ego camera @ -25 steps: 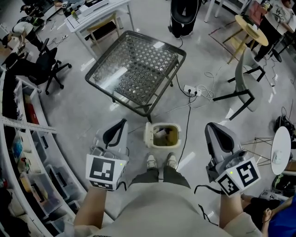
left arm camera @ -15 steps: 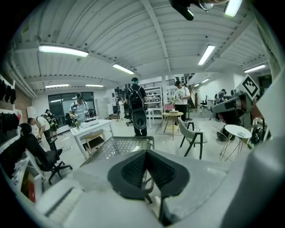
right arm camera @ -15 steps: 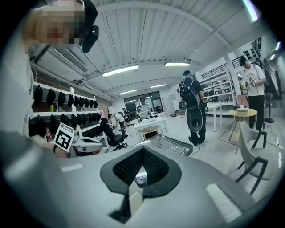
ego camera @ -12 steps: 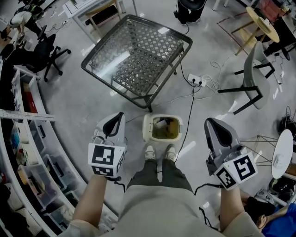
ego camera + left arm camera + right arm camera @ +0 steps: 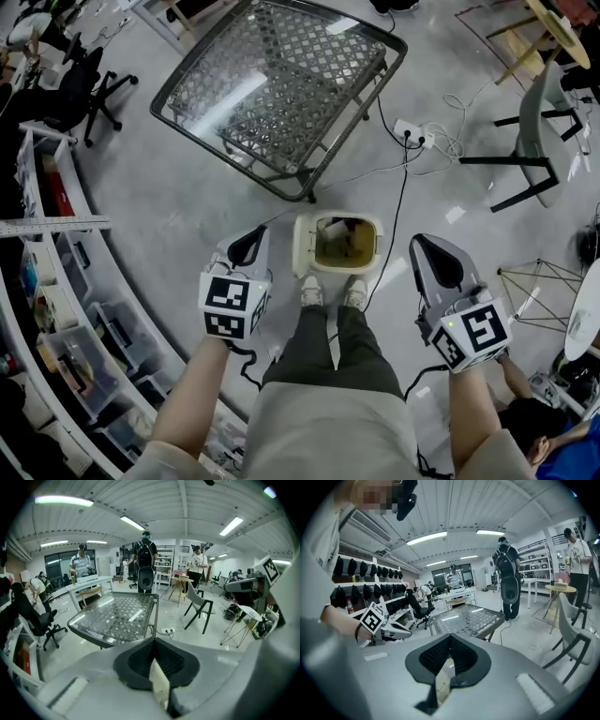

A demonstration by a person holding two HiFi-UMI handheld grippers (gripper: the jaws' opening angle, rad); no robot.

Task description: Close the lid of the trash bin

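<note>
In the head view the trash bin (image 5: pixel 337 246) stands open on the floor (image 5: pixel 187 206) just past the person's shoes (image 5: pixel 309 292). The left gripper (image 5: pixel 247 247) is at its 9 o'clock and the right gripper (image 5: pixel 434 261) at its 3 o'clock, probably flanking it ready to shut it. In the left gripper view the jaws are pressed together on nothing, and the right gripper view shows the same, which suits a push rather than a grip. Compared with half a second ago, the left gripper is closer beside the bin.
</note>
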